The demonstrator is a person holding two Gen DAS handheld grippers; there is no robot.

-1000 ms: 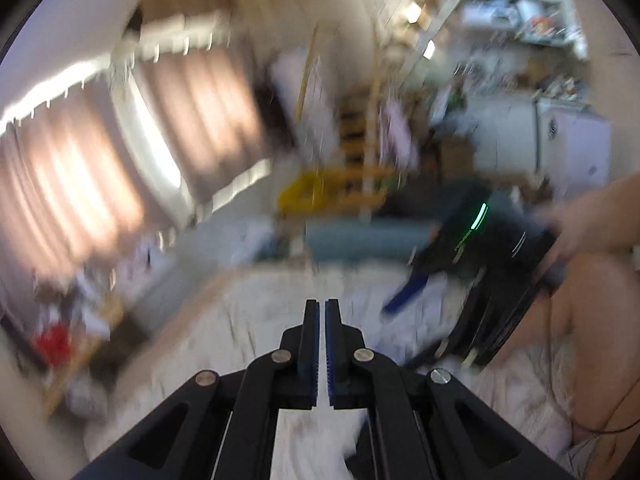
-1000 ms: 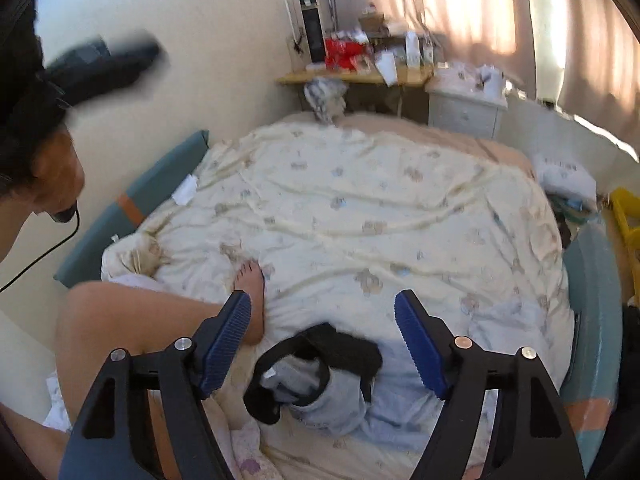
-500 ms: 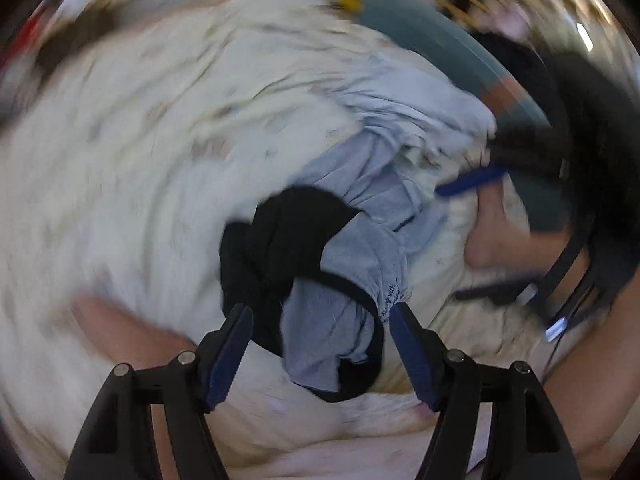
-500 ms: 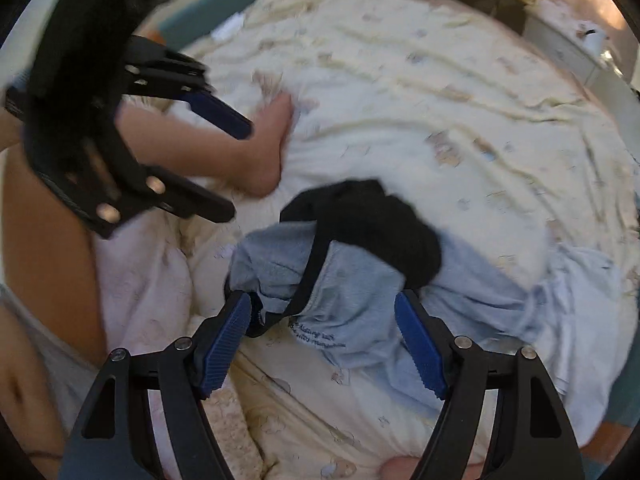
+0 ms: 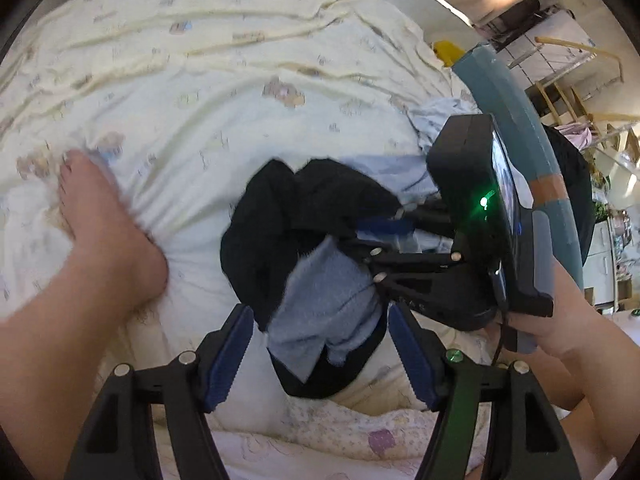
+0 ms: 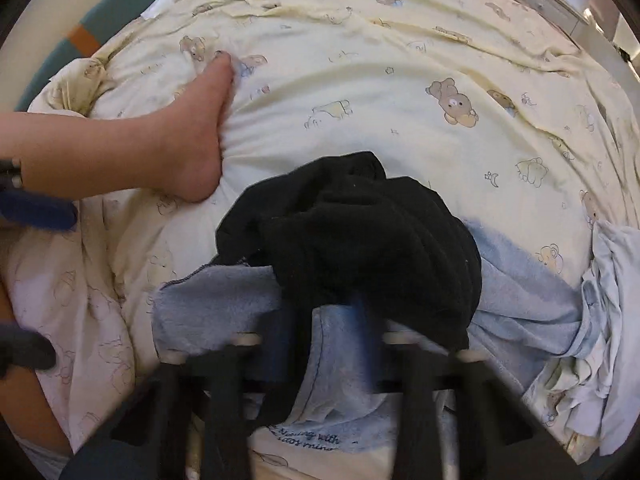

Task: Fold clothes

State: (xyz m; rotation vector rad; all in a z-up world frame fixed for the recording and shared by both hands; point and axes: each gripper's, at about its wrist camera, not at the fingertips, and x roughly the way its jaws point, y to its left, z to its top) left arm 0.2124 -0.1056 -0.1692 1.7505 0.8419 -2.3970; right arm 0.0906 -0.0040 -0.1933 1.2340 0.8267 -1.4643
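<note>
While the right gripper [image 5: 384, 229] seemingly pinches the blue-and-black garment [image 5: 320, 304] crumpled on the bed [image 5: 200, 80], the left gripper [image 5: 320, 354] hovers wide, jaws straddling its near edge.

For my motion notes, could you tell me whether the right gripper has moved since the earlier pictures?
Yes: the right gripper came down toward the cream bear-print duvet, onto the crumpled blue-and-black garment.

Home bedroom: bed [image 6: 400, 92] under cream bear-print duvet [image 5: 224, 92], crumpled clothes [image 6: 360, 240] on top, white bedside cabinet [image 6: 548, 0], person's bare foot [image 6: 200, 128] on bedding.
</note>
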